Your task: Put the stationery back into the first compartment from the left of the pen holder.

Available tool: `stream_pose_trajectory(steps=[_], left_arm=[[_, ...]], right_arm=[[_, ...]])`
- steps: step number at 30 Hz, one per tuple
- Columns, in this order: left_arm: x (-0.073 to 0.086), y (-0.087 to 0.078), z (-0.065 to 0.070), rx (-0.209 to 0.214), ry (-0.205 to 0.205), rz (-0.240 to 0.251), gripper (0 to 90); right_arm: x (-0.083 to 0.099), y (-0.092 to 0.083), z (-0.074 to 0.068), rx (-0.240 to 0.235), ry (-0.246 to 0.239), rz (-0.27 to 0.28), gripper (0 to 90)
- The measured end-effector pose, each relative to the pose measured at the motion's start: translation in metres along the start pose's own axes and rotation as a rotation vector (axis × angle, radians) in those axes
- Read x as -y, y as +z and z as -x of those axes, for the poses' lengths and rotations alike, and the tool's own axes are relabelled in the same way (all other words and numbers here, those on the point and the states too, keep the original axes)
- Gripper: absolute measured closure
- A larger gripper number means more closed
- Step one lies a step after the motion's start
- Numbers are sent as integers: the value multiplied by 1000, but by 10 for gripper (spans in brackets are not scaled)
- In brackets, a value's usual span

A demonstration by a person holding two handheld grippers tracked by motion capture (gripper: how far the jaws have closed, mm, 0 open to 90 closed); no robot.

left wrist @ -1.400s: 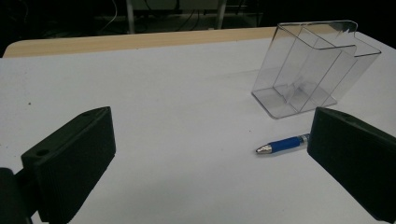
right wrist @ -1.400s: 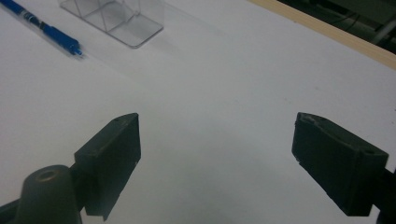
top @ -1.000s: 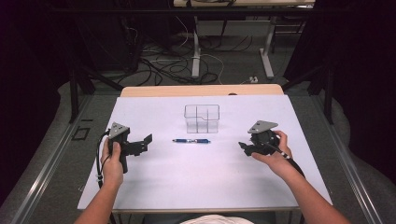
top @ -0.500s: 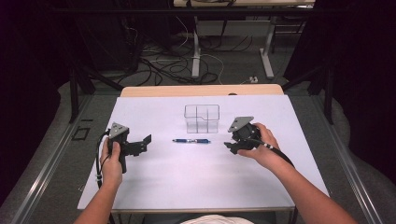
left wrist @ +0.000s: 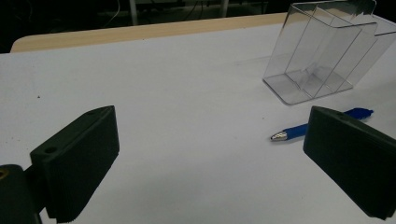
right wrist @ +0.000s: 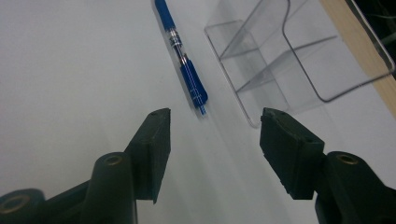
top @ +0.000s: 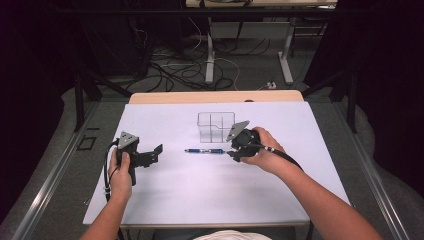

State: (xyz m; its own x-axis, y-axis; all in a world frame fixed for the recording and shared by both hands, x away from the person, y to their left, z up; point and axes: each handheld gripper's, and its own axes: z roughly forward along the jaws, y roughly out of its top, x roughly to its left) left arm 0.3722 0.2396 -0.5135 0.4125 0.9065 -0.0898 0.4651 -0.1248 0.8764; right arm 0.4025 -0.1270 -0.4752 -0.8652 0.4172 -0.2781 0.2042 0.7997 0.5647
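A blue pen (top: 204, 150) lies flat on the white table (top: 210, 195), just in front of a clear plastic organizer (top: 215, 126) with divided compartments. My right gripper (top: 233, 149) is open at the pen's right end; in the right gripper view the pen (right wrist: 184, 65) lies a little beyond the spread jaws, with the organizer (right wrist: 289, 60) to its right. My left gripper (top: 156, 152) is held open over the table's left part, well left of the pen. In the left gripper view the pen's silver tip (left wrist: 280, 136) shows beside the right jaw, and the organizer (left wrist: 322, 51) stands behind it.
The table's wooden far edge (top: 215, 96) borders a dark floor with cables (top: 175, 65) and desk legs (top: 210, 55). White tabletop stretches in front of both hands.
My right gripper has moved left across the table, from the right side up to the pen's right end. The left gripper has stayed in place.
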Motion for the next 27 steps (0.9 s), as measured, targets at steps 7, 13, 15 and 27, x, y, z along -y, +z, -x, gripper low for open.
stream_pose_trajectory(steps=[7, 13, 15, 27], left_arm=[[0, 0, 0, 1, -4, 1, 40], [1, 1, 0, 7, -6, -4, 42], [1, 1, 0, 6, -8, -3, 42], [1, 2, -1, 8, -17, -4, 43]], right_arm=[[-20, 14, -7, -45, -66, -34, 451], [-34, 26, -11, -61, -133, -58, 458], [-38, 29, -12, -58, -153, -64, 445], [-59, 48, -17, -50, -246, -73, 385]])
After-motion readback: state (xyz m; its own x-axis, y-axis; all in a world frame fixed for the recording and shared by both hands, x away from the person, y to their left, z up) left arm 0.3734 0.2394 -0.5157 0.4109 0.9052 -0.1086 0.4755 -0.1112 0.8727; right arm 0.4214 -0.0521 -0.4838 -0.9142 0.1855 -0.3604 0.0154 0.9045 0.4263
